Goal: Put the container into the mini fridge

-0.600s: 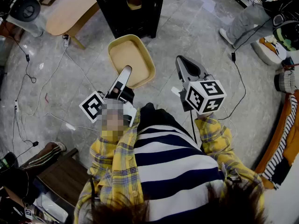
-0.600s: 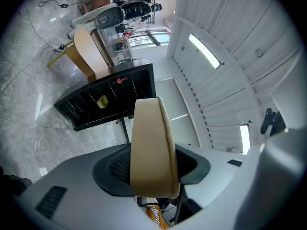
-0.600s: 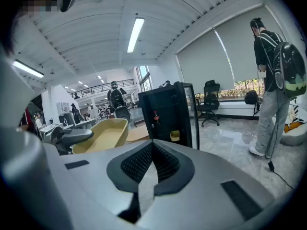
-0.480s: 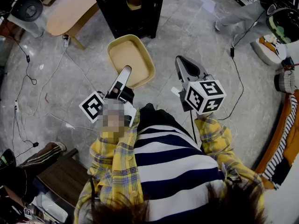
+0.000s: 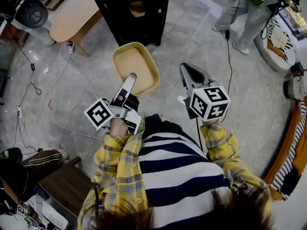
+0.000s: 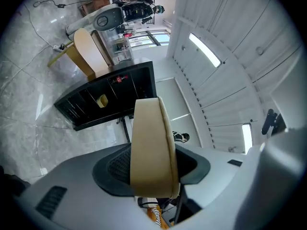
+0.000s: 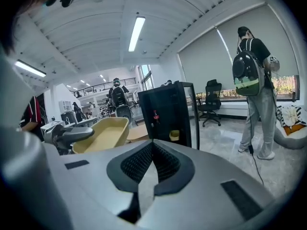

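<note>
Left gripper (image 5: 130,78) clamped on near rim of tan container (image 5: 137,61), mouth up, long axis toward black fridge (image 5: 117,16); right gripper (image 5: 186,69) closed, empty.

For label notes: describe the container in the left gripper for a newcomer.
Start at the black mini fridge, top centre of the head view. Just below it, the left gripper pinches a shallow tan plastic tub with rounded corners. Unlike the flat tan tabletop nearby, it has raised walls.
</note>
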`<state>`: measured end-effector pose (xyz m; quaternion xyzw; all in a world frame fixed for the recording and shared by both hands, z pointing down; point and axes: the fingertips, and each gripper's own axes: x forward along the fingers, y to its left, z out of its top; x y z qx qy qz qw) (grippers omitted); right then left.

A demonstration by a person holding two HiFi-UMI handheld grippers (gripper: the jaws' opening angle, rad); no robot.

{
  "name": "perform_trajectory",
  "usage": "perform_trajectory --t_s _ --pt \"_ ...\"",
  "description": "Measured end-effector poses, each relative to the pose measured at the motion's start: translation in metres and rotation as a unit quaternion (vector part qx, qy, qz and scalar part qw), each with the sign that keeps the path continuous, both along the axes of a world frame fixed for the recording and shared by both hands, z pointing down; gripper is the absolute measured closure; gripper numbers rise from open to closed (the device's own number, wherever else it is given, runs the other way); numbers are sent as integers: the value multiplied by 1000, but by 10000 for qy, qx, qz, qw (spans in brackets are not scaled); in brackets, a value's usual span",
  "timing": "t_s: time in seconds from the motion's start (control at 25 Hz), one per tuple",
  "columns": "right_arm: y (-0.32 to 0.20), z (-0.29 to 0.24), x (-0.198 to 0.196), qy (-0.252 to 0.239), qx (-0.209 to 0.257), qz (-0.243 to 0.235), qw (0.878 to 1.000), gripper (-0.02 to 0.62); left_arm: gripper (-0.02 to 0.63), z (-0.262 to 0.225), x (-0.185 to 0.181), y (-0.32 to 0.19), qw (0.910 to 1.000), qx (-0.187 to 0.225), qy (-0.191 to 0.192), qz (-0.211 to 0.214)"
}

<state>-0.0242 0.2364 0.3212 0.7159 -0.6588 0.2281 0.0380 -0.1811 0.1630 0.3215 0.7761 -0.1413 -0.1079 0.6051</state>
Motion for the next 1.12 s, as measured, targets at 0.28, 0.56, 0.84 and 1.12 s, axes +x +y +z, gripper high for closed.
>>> perform_trajectory --t_s 0.28,0.56,0.84,1.12 --pt "-7 7 4 13 52 -198 9998 568 383 8 8 -4 10000 19 10 -97" --pt "-14 11 36 -74 54 -393 9992 568 383 8 45 -5 9999 -42 -11 -159" --pt "-31 18 37 -149 -3 -503 9986 568 383 13 46 -20 9995 -148 -117 -237" --pt "-57 25 43 -110 -85 -503 9986 568 383 19 52 -53 9994 -167 -72 -284"
